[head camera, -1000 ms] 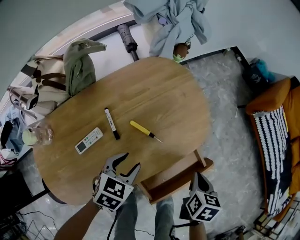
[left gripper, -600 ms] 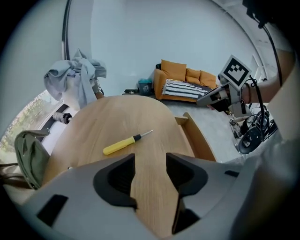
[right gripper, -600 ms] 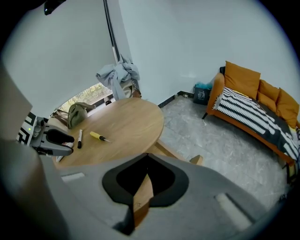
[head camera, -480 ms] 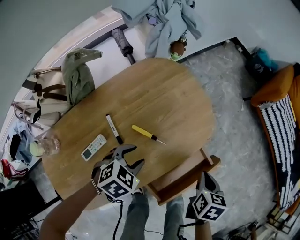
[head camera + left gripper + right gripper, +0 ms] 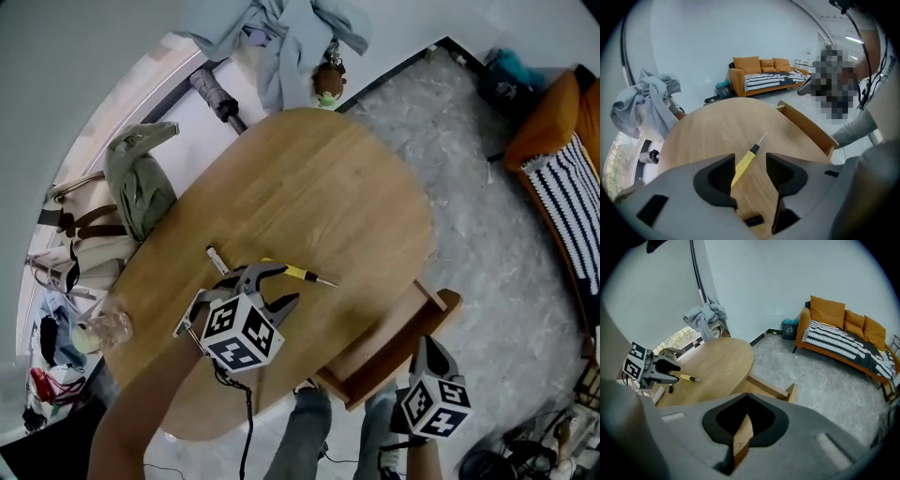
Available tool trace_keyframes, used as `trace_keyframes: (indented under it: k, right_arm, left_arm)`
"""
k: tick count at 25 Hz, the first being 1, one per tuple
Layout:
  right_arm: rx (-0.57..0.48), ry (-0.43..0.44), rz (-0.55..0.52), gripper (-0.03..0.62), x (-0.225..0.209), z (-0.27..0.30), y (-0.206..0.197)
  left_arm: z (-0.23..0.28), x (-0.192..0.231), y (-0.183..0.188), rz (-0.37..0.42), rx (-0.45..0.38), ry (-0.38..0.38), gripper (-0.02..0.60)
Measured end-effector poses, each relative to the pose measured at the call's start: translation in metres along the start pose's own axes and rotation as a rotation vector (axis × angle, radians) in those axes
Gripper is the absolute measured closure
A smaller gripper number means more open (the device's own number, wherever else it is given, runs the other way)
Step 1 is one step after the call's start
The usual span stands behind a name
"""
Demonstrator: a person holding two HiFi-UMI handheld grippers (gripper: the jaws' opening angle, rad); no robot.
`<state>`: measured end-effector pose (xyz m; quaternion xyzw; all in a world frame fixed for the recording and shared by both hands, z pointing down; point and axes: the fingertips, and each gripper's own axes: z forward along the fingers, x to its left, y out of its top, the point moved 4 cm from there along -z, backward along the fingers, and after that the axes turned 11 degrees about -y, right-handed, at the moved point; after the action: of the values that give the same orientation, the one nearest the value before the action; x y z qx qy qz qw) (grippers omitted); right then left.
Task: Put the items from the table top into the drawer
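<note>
Screwdriver (image 5: 752,152) inside table (image 5: 356,187) edge, between spread left hand-held gripper (image 5: 751,164) jaws | right hand-held gripper (image 5: 746,397) pinching drawer (image 5: 389,337) front

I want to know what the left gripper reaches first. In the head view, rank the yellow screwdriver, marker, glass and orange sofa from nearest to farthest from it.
1. Yellow screwdriver, right at the left gripper's open jaws.
2. Marker, just to its left.
3. Glass, at the table's left end.
4. Orange sofa, far right.

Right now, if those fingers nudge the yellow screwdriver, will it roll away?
Probably a little: the screwdriver has a slim rounded handle lying flat on the smooth table. It looks rigid and likely light, so it should lift without bending.
</note>
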<state>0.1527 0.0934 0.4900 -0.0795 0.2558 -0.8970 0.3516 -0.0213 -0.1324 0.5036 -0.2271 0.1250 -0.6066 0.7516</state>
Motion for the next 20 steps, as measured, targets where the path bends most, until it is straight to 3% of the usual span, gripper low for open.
trace_keyframes:
  k: [4, 7, 11, 20]
  right_arm:
    - [0.012, -0.017, 0.055, 0.589, -0.001, -0.002, -0.012]
    - [0.028, -0.032, 0.073, 0.589, -0.004, -0.008, -0.023]
    - [0.040, -0.034, 0.100, 0.589, -0.002, -0.013, -0.032]
    - [0.039, -0.008, 0.112, 0.589, 0.003, -0.020, -0.035]
  left_arm:
    - [0.012, 0.012, -0.006, 0.171, 0.138, -0.065, 0.376]
    - [0.019, 0.018, -0.014, 0.242, 0.250, -0.135, 0.376]
    - [0.029, 0.023, -0.021, 0.268, 0.320, -0.231, 0.376]
    - [0.040, 0.032, -0.020, 0.274, 0.351, -0.264, 0.404]
